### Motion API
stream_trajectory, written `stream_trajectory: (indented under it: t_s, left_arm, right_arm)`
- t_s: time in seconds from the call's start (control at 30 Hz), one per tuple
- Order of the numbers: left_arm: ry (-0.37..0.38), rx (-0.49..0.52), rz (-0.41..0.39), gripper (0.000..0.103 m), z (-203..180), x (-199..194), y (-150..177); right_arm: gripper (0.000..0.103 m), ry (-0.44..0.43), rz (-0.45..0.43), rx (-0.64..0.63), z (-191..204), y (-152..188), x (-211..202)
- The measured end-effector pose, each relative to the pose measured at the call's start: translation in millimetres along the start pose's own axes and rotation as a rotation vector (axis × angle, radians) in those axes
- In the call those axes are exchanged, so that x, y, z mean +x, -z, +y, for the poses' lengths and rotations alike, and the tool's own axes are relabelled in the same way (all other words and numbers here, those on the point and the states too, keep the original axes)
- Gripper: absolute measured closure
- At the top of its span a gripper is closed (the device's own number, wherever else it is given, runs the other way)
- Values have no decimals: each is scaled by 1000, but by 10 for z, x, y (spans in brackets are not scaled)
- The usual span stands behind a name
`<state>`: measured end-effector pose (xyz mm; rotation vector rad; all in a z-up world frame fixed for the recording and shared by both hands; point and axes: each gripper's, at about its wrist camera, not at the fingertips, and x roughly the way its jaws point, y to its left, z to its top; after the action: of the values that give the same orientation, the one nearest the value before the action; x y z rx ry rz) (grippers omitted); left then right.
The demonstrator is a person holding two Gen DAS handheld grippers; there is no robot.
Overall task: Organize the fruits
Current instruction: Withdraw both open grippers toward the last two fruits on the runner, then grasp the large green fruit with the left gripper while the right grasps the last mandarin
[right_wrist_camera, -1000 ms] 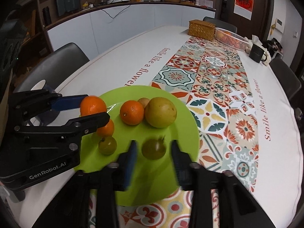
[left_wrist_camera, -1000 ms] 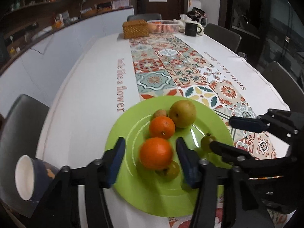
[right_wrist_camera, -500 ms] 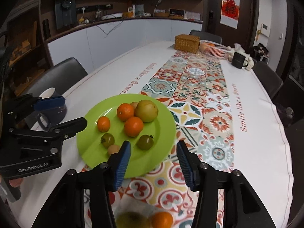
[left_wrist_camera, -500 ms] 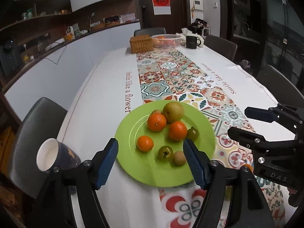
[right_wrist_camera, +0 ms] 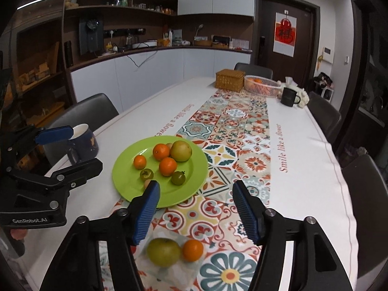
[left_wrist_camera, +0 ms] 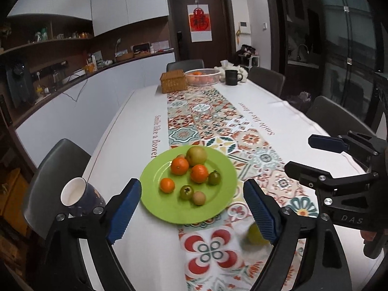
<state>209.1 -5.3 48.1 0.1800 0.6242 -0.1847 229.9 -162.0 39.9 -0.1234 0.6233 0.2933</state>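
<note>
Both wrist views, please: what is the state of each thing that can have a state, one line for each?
left gripper: open, jaws just widened, holding nothing
right gripper: open, jaws just widened, holding nothing
green plate: flat on the table, loaded with fruit
blue mug: upright beside the plate, contents not visible
pear and orange: loose on the runner, off the plate
white basket: holds oranges

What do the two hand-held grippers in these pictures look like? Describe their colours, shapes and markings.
Both the left hand-held gripper and the right hand-held gripper have black angular frames with silver screws and two fingers bearing blue ribbed pads. White lettering reads "GenRobot.AI" on the left body, "DAS" on the right.
</note>
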Motion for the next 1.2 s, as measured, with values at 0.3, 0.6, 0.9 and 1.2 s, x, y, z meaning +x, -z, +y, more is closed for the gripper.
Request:
stream_trajectory:
  t_s: [0.3,0.6,0.9,1.2]
  left_arm:
    - [13,21,-16,13,-248,-204,128]
    - [71,69,-6,13,-490,-202,281]
    - [135,73,63,13,-629,54,448]
    - [189,42,184,13,-733,487,623]
  right_arm:
    - [38,4,-14,-18,-85,190,-253]
    - [38,3,20,-53,-162,401,-291]
    - [38,7,83,-72,-231,628,-179]
    - [38,25,149,-37,-356,834,15]
